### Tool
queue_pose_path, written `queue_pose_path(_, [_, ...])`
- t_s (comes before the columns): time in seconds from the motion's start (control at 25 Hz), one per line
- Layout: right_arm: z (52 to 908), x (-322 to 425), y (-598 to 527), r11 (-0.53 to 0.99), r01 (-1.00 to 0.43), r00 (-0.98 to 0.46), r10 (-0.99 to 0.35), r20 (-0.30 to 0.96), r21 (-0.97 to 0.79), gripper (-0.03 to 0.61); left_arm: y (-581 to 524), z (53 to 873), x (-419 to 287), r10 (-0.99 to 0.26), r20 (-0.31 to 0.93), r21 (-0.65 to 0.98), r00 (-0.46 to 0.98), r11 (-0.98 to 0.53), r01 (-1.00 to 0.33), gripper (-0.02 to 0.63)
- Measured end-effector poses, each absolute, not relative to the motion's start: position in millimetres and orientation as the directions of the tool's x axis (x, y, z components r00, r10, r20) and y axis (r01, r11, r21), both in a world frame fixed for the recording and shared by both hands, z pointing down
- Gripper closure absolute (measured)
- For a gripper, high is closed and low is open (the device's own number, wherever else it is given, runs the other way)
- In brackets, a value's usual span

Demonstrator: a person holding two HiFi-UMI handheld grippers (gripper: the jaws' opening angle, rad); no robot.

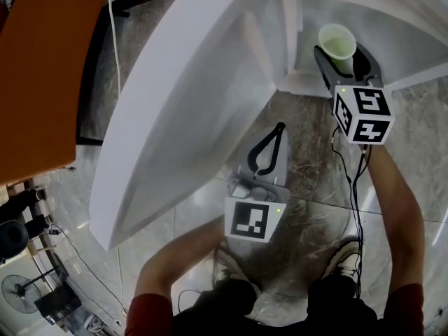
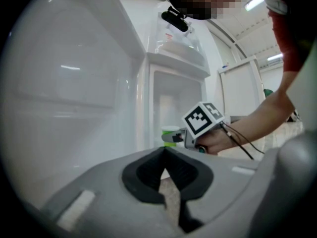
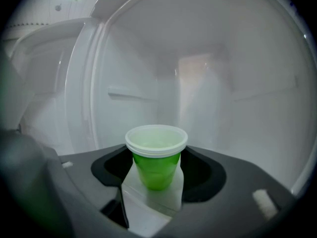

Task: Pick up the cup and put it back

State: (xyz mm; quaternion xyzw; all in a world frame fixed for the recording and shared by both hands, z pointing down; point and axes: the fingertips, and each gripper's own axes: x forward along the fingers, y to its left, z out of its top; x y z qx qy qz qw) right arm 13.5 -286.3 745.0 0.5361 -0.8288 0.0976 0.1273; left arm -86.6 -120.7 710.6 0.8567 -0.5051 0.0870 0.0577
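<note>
A green plastic cup (image 1: 337, 44) with a white rim stands upright on a white ledge inside the open fridge. My right gripper (image 1: 344, 54) reaches into the fridge, one jaw on each side of the cup. In the right gripper view the cup (image 3: 156, 162) sits between the dark pads (image 3: 111, 165) with a little room at its sides, so the right gripper (image 3: 158, 166) is open. My left gripper (image 1: 280, 127) hangs lower, outside the fridge over the floor, shut with nothing in it. The left gripper view shows its jaws (image 2: 165, 150) meeting at the tips, with the cup (image 2: 170, 134) far ahead.
The white fridge door (image 1: 175, 82) swings open to the left of both grippers. An orange panel (image 1: 42, 68) stands at the far left. Marbled floor (image 1: 308, 180) lies below, with a black cable (image 1: 357, 187) hanging from the right gripper and a fan (image 1: 17, 289) at the lower left.
</note>
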Motion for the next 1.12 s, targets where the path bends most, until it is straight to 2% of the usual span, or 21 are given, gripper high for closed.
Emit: queue_pose_path(1.12, [729, 24, -196, 0.456, -0.89, -0.438, -0.85, 0.293, -0.01, 0.278, -112, 689, -83, -0.86, 0.172, -0.023, 0.48, -0.49, -0.871, 0.614])
